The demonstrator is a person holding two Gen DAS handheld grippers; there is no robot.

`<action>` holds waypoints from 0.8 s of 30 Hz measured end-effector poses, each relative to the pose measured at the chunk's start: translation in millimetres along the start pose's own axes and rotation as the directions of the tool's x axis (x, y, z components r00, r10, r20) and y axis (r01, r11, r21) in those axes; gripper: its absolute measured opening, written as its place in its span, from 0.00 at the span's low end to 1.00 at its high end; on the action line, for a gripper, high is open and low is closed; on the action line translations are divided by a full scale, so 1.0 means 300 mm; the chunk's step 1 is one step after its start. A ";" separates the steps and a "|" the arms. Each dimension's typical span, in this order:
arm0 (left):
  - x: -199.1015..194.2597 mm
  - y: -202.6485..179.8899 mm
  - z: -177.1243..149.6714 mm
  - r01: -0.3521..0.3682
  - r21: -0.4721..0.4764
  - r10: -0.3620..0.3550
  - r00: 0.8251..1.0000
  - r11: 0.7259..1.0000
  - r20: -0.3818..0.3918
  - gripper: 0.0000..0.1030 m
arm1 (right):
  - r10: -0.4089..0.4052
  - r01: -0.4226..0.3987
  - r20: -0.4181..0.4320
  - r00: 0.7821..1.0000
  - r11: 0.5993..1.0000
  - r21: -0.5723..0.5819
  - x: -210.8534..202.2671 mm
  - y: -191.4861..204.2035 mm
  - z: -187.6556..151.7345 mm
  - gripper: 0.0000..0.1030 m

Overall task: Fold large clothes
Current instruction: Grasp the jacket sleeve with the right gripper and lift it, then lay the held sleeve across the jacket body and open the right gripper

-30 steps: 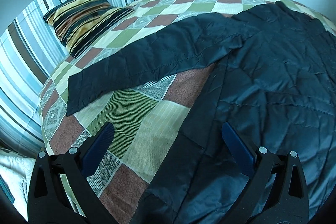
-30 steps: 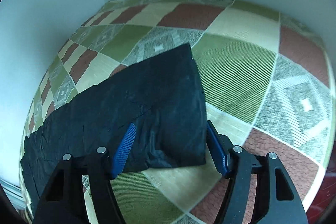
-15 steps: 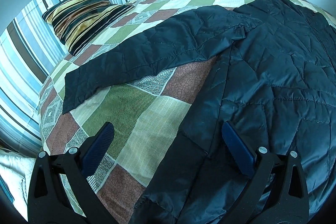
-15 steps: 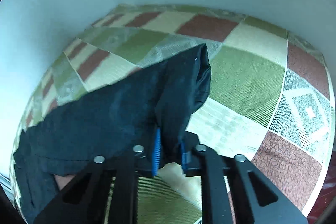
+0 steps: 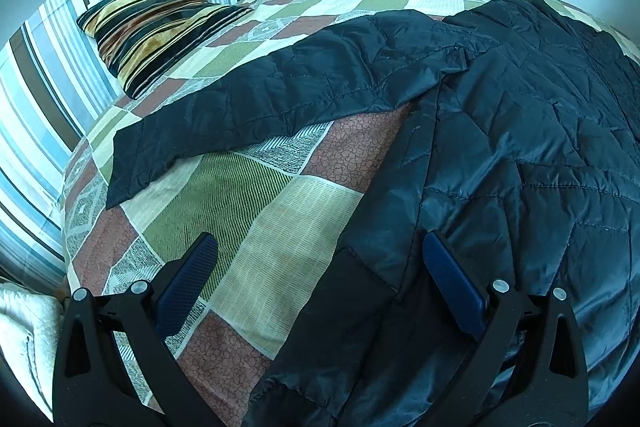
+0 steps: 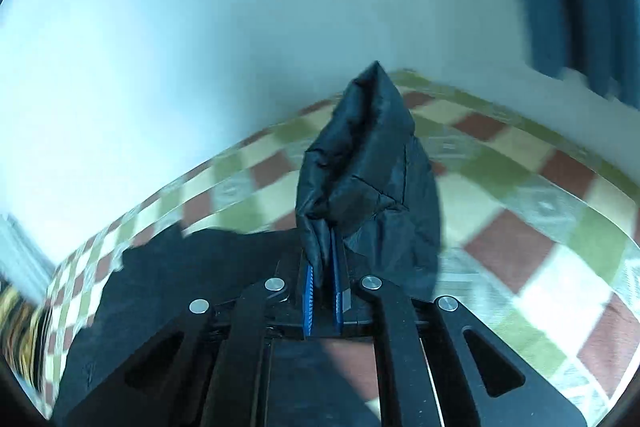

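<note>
A large black quilted jacket (image 5: 520, 155) lies spread over the right half of the bed, one sleeve (image 5: 248, 107) stretched out to the left. My left gripper (image 5: 320, 267) is open, its blue pads straddling the jacket's lower left edge just above the bedspread. My right gripper (image 6: 322, 267) is shut on the end of the other sleeve (image 6: 360, 167), which stands bunched up above the pads, lifted off the bed.
The bed has a checked green, brown and cream bedspread (image 5: 248, 219). A striped pillow (image 5: 152, 23) leans on a striped headboard (image 5: 48, 67) at the far left. White walls (image 6: 200, 47) border the bed. A white cloth (image 5: 20, 331) lies at the lower left.
My right gripper closed on the sleeve end and lifted it, swinging up and away from the bedspread. The left gripper stayed open and edged slightly forward.
</note>
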State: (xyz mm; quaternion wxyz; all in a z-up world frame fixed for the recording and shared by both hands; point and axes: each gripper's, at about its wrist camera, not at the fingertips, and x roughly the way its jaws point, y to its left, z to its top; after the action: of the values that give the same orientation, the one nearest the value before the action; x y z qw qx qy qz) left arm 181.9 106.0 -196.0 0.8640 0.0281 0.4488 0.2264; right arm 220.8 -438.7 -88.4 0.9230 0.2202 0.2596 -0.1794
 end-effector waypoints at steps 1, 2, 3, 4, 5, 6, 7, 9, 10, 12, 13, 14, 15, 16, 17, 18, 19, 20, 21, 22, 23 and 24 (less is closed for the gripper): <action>0.002 0.000 -0.002 0.003 -0.001 -0.003 1.000 1.000 0.001 0.98 | 0.022 -0.022 -0.009 1.000 0.999 -0.037 0.024 0.085 -0.006 0.07; 0.003 0.001 -0.003 0.005 -0.002 -0.005 1.000 1.000 0.002 0.98 | 0.038 -0.038 -0.017 0.999 0.998 -0.057 0.042 0.134 -0.016 0.07; 0.005 0.002 -0.004 0.009 -0.006 -0.009 1.000 1.000 0.003 0.98 | 0.058 -0.060 -0.028 0.998 0.995 -0.079 0.057 0.192 -0.031 0.06; 0.007 0.004 -0.005 0.013 -0.008 -0.013 1.000 1.000 0.003 0.98 | 0.077 -0.081 -0.040 0.996 0.992 -0.098 0.074 0.246 -0.045 0.06; 0.010 0.005 -0.005 0.017 -0.011 -0.017 1.000 1.000 0.002 0.98 | 0.101 -0.108 -0.058 0.993 0.986 -0.125 0.097 0.321 -0.064 0.06; 0.013 0.007 -0.006 0.023 -0.015 -0.023 1.000 1.000 0.001 0.98 | 0.120 -0.130 -0.072 0.990 0.980 -0.151 0.116 0.386 -0.082 0.06; 0.016 0.008 -0.006 0.027 -0.019 -0.027 1.000 0.999 -0.001 0.98 | 0.136 -0.149 -0.087 0.987 0.972 -0.180 0.135 0.454 -0.104 0.06; 0.020 0.009 -0.007 0.034 -0.024 -0.035 0.999 0.999 -0.003 0.98 | 0.166 -0.188 -0.116 0.979 0.958 -0.218 0.165 0.554 -0.144 0.06; 0.022 0.010 -0.008 0.037 -0.026 -0.037 0.999 0.999 -0.004 0.98 | 0.184 -0.212 -0.135 0.974 0.948 -0.237 0.182 0.606 -0.168 0.06; 0.024 0.011 -0.008 0.040 -0.029 -0.041 0.999 0.999 -0.008 0.98 | 0.213 -0.252 -0.168 0.962 0.931 -0.263 0.201 0.678 -0.228 0.06; 0.025 0.011 -0.007 0.042 -0.030 -0.042 0.999 0.999 -0.009 0.98 | 0.228 -0.274 -0.190 0.955 0.922 -0.274 0.208 0.724 -0.261 0.06; 0.025 0.012 -0.009 0.042 -0.031 -0.043 0.999 0.999 -0.010 0.98 | 0.237 -0.291 -0.210 0.948 0.914 -0.281 0.222 0.761 -0.285 0.06; 0.026 0.011 -0.007 0.043 -0.031 -0.043 0.999 0.999 -0.012 0.98 | 0.243 -0.303 -0.225 0.943 0.909 -0.286 0.234 0.782 -0.301 0.06; 0.026 0.013 -0.008 0.044 -0.031 -0.044 0.999 0.999 -0.012 0.98 | 0.254 -0.323 -0.250 0.934 0.900 -0.294 0.250 0.824 -0.330 0.06; 0.026 0.012 -0.009 0.044 -0.031 -0.044 0.999 0.999 -0.013 0.98 | 0.259 -0.335 -0.267 0.928 0.894 -0.298 0.261 0.837 -0.350 0.06; 0.026 0.011 -0.009 0.044 -0.030 -0.044 0.999 0.999 -0.014 0.98 | 0.263 -0.350 -0.290 0.920 0.886 -0.305 0.276 0.865 -0.377 0.06; 0.027 0.011 -0.008 0.043 -0.030 -0.043 0.999 0.999 -0.014 0.98 | 0.268 -0.364 -0.312 0.912 0.877 -0.313 0.289 0.893 -0.405 0.06; 0.027 0.011 -0.008 0.043 -0.030 -0.044 0.999 0.999 -0.014 0.98 | 0.268 -0.374 -0.329 0.906 0.869 -0.323 0.300 0.918 -0.430 0.06; 0.028 0.010 -0.008 0.043 -0.030 -0.043 0.999 0.999 -0.013 0.98 | 0.266 -0.380 -0.341 0.902 0.863 -0.333 0.307 0.936 -0.451 0.06; 0.027 0.011 -0.009 0.044 -0.031 -0.044 0.999 0.999 -0.013 0.98 | 0.264 -0.390 -0.359 0.895 0.853 -0.346 0.311 0.958 -0.477 0.06; 0.027 0.010 -0.008 0.044 -0.031 -0.044 0.999 0.999 -0.013 0.98 | 0.262 -0.397 -0.372 0.890 0.847 -0.353 0.315 0.968 -0.498 0.06; 0.028 0.012 -0.008 0.044 -0.030 -0.044 0.999 0.999 -0.014 0.98 | 0.259 -0.406 -0.391 0.883 0.839 -0.362 0.325 0.990 -0.525 0.06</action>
State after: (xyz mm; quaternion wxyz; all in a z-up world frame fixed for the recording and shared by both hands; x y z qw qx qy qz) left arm 182.9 112.2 -202.8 0.8658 0.0038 0.4522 0.2142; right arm 368.1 -132.1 -170.5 0.9094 0.0780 0.3991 0.0871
